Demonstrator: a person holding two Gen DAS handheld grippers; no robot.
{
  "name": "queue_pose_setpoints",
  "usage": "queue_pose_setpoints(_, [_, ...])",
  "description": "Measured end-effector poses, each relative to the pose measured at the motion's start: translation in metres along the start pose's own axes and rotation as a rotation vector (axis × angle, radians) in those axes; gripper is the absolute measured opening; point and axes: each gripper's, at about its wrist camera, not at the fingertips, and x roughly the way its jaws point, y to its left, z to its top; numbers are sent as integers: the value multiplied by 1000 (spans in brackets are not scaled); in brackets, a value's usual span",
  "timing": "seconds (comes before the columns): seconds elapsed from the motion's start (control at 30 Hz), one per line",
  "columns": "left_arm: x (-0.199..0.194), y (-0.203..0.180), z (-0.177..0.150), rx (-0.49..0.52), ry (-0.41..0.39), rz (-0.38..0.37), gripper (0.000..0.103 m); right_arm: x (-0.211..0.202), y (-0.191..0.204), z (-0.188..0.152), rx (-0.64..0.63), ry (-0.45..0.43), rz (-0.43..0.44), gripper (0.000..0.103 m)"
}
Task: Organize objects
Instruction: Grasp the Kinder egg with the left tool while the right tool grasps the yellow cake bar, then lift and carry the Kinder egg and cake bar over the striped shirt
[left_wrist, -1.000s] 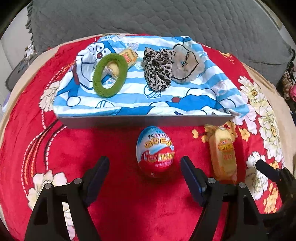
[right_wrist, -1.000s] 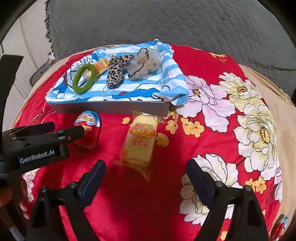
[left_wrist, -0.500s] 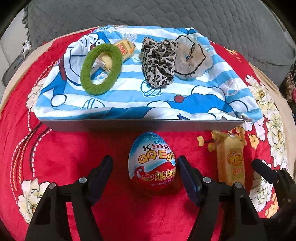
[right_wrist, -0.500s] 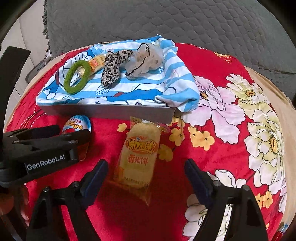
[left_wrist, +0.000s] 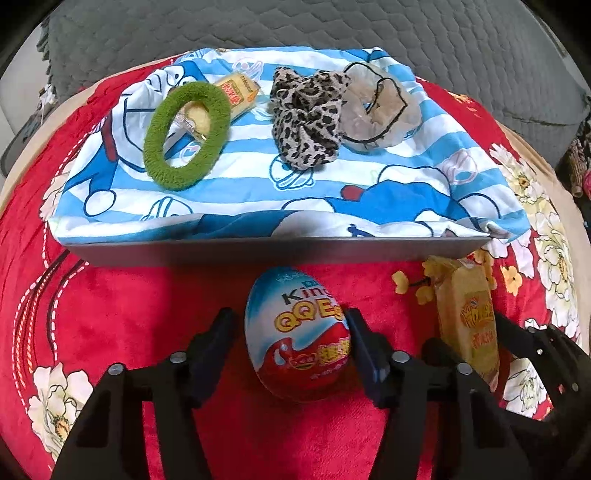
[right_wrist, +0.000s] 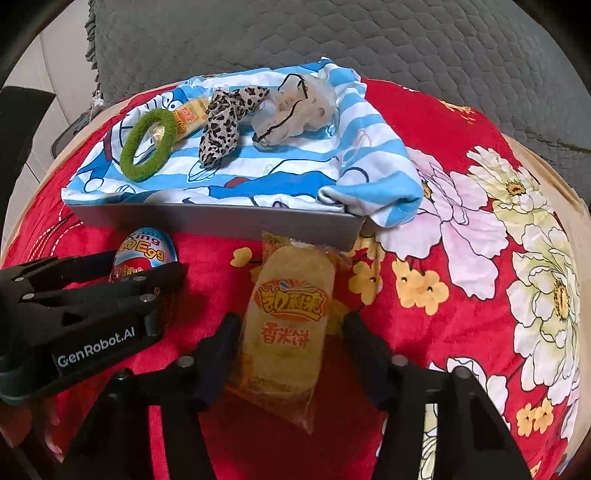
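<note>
A blue and red King QQ Egg (left_wrist: 298, 334) lies on the red blanket in front of the grey tray (left_wrist: 258, 249). My left gripper (left_wrist: 291, 328) straddles the egg; its right finger touches it and the left finger stands just off it. A yellow rice-cracker packet (right_wrist: 288, 332) lies to the right, also in the left wrist view (left_wrist: 467, 325). My right gripper (right_wrist: 291, 334) straddles the packet, with the fingers close on both sides. The egg (right_wrist: 144, 254) shows behind the left gripper body (right_wrist: 88, 302).
The tray is lined with a blue striped cartoon cloth (left_wrist: 258, 184). On it lie a green scrunchie (left_wrist: 186, 134), a small yellow snack packet (left_wrist: 236, 92), a leopard scrunchie (left_wrist: 306, 118) and a sheer beige scrunchie (left_wrist: 380, 107). A grey quilted cushion (right_wrist: 369, 44) stands behind.
Both grippers have moved forward and narrowed, the left around the egg, the right around the yellow packet. The egg and packet now sit between the fingers.
</note>
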Motion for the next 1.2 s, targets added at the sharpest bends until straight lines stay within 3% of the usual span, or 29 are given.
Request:
queue_pose_setpoints(0.07, [-1, -1, -1, 1, -1, -14, 53, 1, -1, 1, 3, -2, 2, 48])
queue_pose_setpoints(0.5, [-7, 9, -9, -38, -5, -65, 52, -2, -5, 3, 27, -15, 27, 41])
queue_pose_setpoints(1.2, [-24, 19, -26, -34, -28, -45, 52, -19, -3, 0, 23, -33, 70, 40])
